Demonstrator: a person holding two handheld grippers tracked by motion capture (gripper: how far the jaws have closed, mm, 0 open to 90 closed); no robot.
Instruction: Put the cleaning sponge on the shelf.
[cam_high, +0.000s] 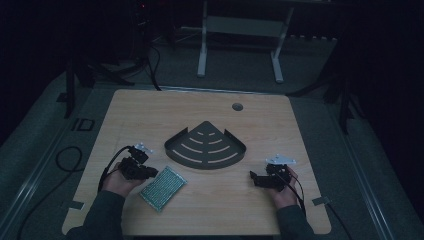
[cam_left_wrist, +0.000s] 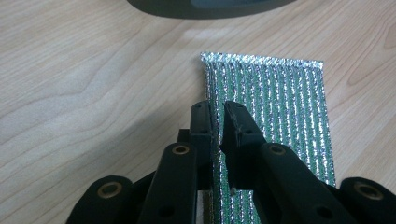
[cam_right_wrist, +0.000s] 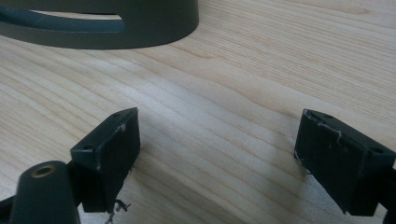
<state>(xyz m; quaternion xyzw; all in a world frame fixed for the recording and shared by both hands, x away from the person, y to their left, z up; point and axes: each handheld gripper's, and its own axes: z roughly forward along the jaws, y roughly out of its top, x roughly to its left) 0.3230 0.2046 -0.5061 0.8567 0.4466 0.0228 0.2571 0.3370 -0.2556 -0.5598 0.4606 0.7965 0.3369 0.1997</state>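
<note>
From above, the left gripper (cam_high: 150, 173) rested at the near-left of the wooden table (cam_high: 140, 115), its tips against the left edge of a green, silver-threaded scouring pad (cam_high: 163, 188) that lay flat and slanted just in front of the dark fan-shaped corner shelf (cam_high: 205, 146). The left gripper view added what the high view could not: the jaws were almost together, pinching the pad's (cam_left_wrist: 275, 102) long edge, with only that thin edge between them, and the shelf's rim (cam_left_wrist: 210, 8) lay a little way beyond the pad's far end.

The right gripper (cam_high: 256, 178) sat at the near-right, well apart from the pad. Its own view showed the jaws spread wide and holding nothing, bare wood (cam_right_wrist: 233, 93) between them, and the shelf's curved wall (cam_right_wrist: 116, 28) ahead to the left.

Open tabletop lay between the two grippers, and the pad was well in from the near edge.
</note>
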